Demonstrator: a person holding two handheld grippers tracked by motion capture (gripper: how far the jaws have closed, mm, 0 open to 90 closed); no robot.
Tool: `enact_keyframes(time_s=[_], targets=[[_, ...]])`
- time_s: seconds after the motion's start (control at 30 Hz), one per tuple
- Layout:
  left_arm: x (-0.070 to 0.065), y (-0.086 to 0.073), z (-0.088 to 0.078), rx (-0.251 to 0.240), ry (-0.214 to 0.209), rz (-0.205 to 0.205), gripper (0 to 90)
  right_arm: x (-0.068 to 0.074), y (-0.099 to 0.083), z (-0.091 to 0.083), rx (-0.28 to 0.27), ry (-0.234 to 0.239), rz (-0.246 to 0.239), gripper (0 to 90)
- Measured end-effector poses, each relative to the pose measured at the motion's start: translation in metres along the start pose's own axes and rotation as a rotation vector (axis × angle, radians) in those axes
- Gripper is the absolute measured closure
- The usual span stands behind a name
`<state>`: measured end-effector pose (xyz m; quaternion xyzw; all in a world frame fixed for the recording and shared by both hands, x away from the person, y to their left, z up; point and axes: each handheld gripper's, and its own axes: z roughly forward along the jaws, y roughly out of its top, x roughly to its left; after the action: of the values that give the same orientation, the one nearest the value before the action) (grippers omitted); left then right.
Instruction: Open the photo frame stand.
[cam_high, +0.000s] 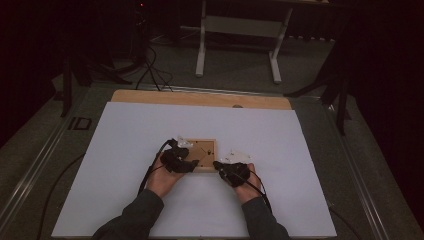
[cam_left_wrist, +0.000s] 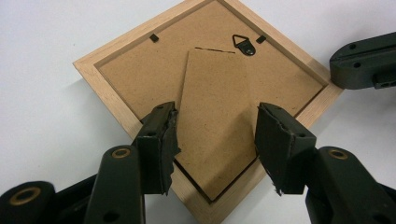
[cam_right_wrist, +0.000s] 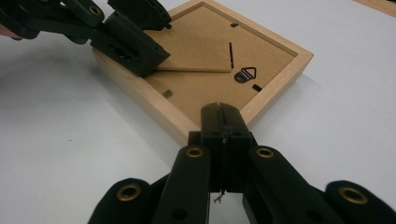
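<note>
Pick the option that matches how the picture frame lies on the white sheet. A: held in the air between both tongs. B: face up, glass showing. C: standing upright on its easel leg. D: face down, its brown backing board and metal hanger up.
D: the picture frame lies flat on the white sheet with the brown backing board and metal hanger facing up.

A white sheet (cam_high: 130, 165) covers the table (cam_high: 200, 98); a wooden frame (cam_high: 209, 146) lies on it.
</note>
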<state>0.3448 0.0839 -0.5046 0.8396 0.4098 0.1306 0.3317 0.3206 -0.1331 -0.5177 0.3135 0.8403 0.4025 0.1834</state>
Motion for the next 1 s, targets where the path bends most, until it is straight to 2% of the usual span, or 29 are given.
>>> enact_keyframes(time_s=[0.43, 0.7, 1.0], targets=[[-0.002, 0.006, 0.002, 0.038, 0.013, 0.039, 50.8, 0.000, 0.000, 0.000, 0.000, -0.001, -0.002, 89.5], [-0.001, 0.012, 0.000, 0.064, 0.008, 0.040, 51.1, 0.000, 0.000, 0.000, -0.001, 0.001, 0.000, 89.5], [-0.001, 0.015, -0.002, 0.055, 0.006, 0.025, 51.0, 0.000, 0.000, 0.000, -0.003, 0.001, 0.000, 89.5]])
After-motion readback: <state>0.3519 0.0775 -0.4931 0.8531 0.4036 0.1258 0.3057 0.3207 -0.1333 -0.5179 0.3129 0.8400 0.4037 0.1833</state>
